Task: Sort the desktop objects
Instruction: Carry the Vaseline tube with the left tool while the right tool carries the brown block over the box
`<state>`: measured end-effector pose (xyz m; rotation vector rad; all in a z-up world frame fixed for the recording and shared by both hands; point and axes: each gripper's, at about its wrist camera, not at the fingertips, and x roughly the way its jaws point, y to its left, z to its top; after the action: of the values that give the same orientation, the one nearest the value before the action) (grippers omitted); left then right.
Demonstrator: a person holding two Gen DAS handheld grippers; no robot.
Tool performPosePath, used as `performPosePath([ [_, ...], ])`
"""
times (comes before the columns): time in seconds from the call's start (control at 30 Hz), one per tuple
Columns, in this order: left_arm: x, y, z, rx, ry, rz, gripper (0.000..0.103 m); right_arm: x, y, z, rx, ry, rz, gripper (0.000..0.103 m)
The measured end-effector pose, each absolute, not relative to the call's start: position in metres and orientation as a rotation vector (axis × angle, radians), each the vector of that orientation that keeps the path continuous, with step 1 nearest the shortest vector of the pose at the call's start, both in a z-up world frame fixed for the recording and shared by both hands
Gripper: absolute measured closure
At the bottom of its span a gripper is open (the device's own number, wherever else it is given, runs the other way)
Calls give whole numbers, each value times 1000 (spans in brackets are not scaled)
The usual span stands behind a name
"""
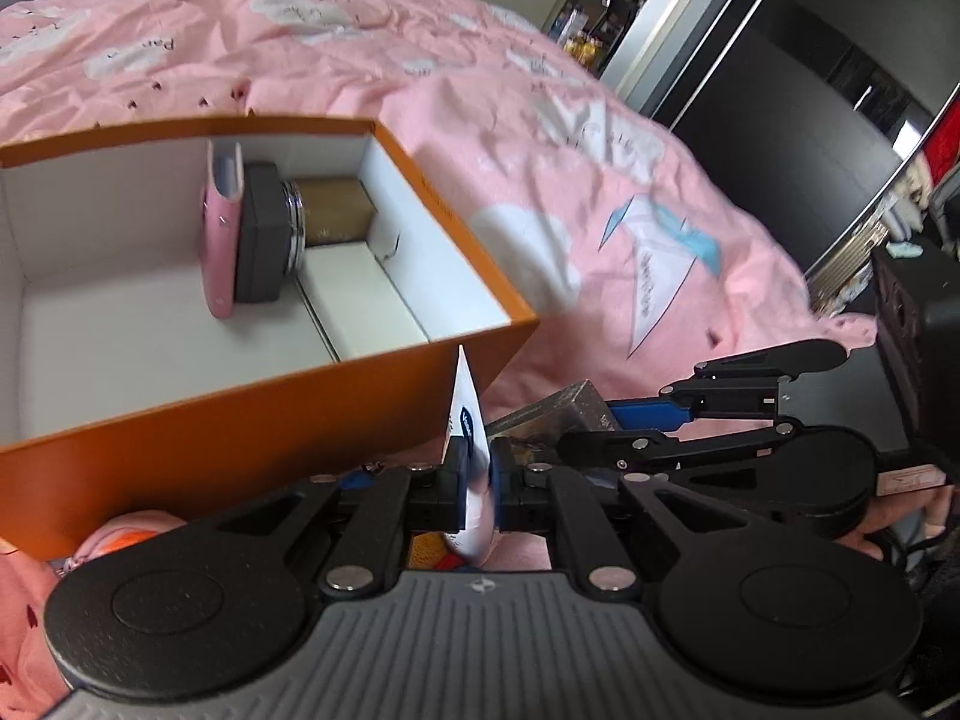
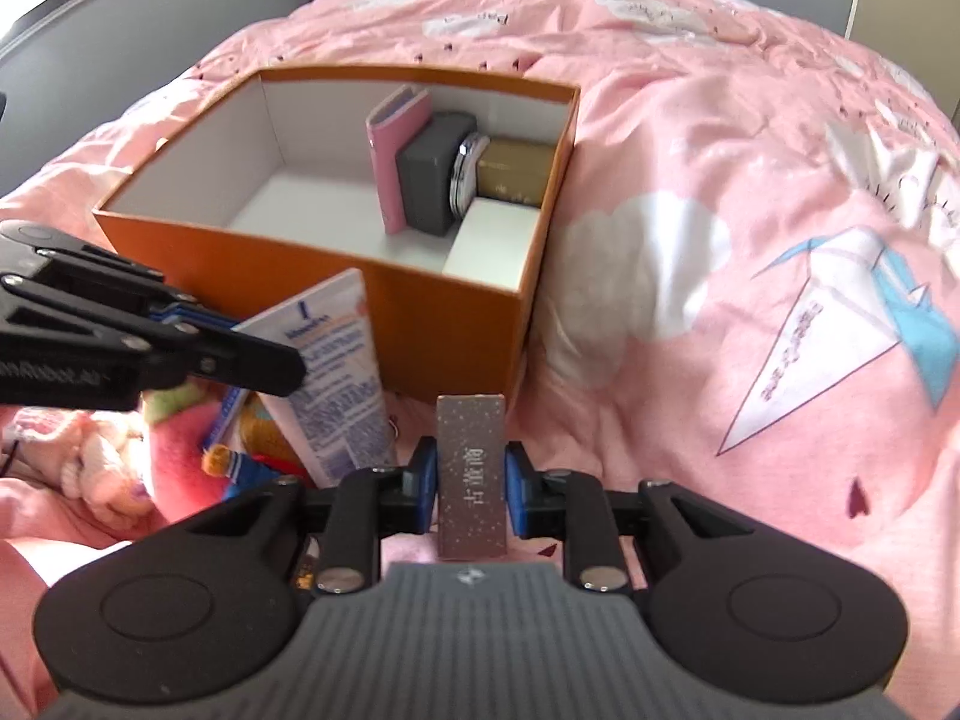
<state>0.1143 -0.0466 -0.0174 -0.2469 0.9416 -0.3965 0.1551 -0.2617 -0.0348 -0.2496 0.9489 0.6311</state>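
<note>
Orange box [image 2: 444,324] lies ahead of both claws; my left claw [image 1: 477,489] clamps the cream tube [image 1: 468,420], right claw [image 2: 471,483] clamps the speckled carton [image 2: 471,468].

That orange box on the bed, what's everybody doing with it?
A person is tidying small things into the orange box, with a gripper in each hand. The left gripper is shut on a white tube of cream, and the right gripper is clamped on a slim speckled box. Both are just in front of the orange box, not in it yet. Inside already stand a pink case, a grey box and a gold box.
</note>
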Motion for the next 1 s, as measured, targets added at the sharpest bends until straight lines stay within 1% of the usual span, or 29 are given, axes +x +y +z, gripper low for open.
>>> performPosePath([
  [0.33, 95, -11, 43, -297, 804, -374, 96, 145, -267, 34, -191, 817, 715, 78],
  [0.6, 100, 20, 80, -276, 678, -252, 96, 163, -229, 83, -155, 684, 777, 78],
  [0.77, 117, 39, 82, -249, 618, -111, 96, 190, -189, 79, -121, 700, 792, 78],
  [0.87, 134, 51, 64, -245, 604, -55, 96, 212, -163, 61, -111, 756, 781, 78],
  [1.0, 156, 63, 27, -260, 653, -8, 96, 240, -128, 25, -110, 865, 756, 78],
])
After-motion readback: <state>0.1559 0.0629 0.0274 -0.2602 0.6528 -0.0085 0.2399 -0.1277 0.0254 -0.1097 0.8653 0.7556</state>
